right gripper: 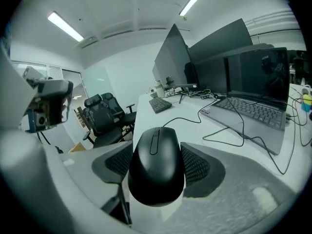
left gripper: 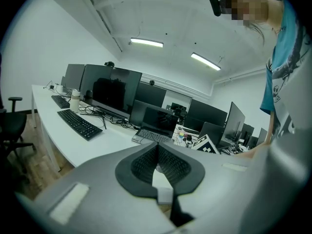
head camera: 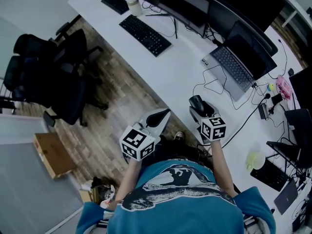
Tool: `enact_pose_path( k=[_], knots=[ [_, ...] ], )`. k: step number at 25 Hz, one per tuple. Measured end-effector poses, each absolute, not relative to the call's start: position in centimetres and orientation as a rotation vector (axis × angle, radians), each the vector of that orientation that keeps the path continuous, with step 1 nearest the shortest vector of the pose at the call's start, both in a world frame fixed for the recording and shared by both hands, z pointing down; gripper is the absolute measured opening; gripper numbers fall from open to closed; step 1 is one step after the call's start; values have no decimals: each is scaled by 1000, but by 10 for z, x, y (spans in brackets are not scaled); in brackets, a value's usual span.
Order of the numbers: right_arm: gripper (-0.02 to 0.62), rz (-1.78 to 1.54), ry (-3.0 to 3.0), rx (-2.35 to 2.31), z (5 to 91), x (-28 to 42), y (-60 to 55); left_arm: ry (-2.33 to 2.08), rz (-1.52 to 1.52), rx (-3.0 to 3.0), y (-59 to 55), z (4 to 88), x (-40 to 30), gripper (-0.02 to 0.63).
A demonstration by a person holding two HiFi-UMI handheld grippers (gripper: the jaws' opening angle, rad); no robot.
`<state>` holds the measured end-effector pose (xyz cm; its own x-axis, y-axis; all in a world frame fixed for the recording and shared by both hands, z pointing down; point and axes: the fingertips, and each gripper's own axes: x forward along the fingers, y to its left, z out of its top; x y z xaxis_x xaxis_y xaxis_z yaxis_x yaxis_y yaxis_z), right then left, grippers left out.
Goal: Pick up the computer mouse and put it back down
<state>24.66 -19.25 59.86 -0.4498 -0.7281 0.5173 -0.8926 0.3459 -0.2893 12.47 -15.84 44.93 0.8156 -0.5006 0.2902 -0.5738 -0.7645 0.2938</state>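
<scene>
The right gripper (right gripper: 157, 156) is clamped on the sides of the black mouse (right gripper: 156, 174), held over the near edge of the white desk (head camera: 185, 67). The mouse's long axis runs along the jaws, wheel end pointing away from the person. Its cord (right gripper: 195, 121) loops towards the open laptop (right gripper: 258, 106), with a keyboard (right gripper: 160, 104) farther off. The left gripper (left gripper: 157, 152) is closed on nothing.

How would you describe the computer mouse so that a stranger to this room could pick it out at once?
Find the long white desk and the open laptop on it. Nearer the person than the laptop, the right gripper holds the mouse: a small, rounded black shell with a scroll wheel, unlike the flat black keyboard farther along.
</scene>
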Motion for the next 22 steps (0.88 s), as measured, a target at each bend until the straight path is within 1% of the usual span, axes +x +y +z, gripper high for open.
enact_pose_path(
  k=[14, 22],
  knots=[
    [301, 632, -2495, 1479, 492, 259, -176, -781, 343, 2631, -145, 449, 139, 14],
    [301, 569, -2497, 1533, 478, 266, -194, -756, 378, 2627, -153, 455, 138, 14]
  ],
)
